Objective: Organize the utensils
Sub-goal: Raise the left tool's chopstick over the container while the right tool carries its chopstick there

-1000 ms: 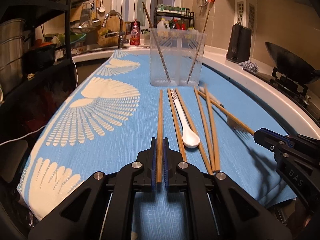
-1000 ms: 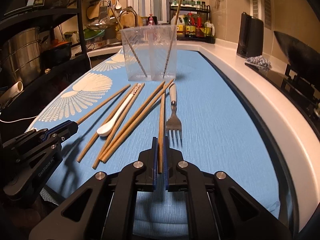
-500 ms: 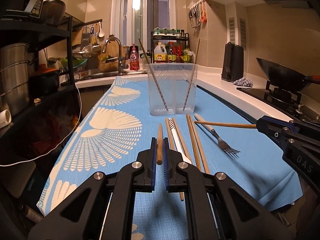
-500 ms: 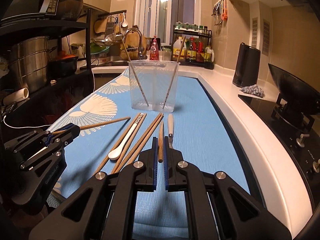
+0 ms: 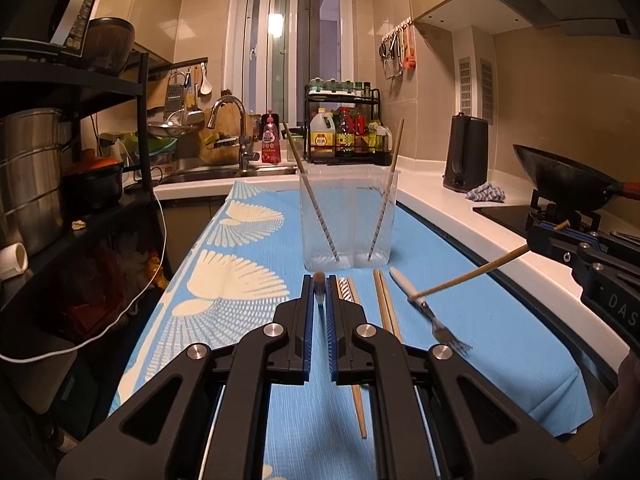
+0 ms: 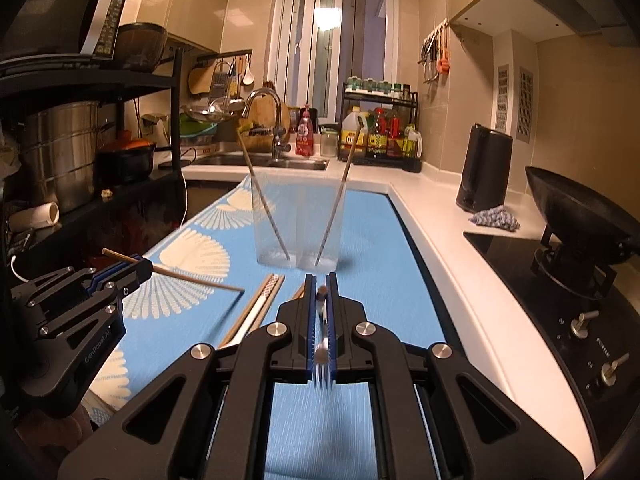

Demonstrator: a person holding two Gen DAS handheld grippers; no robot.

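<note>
A clear plastic holder (image 5: 347, 216) stands on the blue cloth (image 5: 256, 272) with one chopstick leaning in each half; it also shows in the right wrist view (image 6: 298, 224). My left gripper (image 5: 319, 286) is shut on a wooden chopstick (image 6: 188, 278), held above the cloth and pointing forward. My right gripper (image 6: 320, 286) is shut on another wooden chopstick (image 5: 472, 274), also lifted. Below lie several chopsticks (image 5: 384, 304), a white spoon (image 6: 256, 312) and a fork (image 5: 428, 312).
A black kettle (image 5: 466, 152) and a grey rag (image 5: 486, 193) sit on the white counter at the right, beside a stove with a wok (image 5: 568, 180). A black shelf with pots (image 5: 32, 168) stands at the left. The sink and tap (image 5: 236, 136) are behind.
Both grippers have lifted their chopsticks off the cloth and tipped up, so each chopstick now points forward toward the holder. The fork and the remaining utensils stay on the cloth.
</note>
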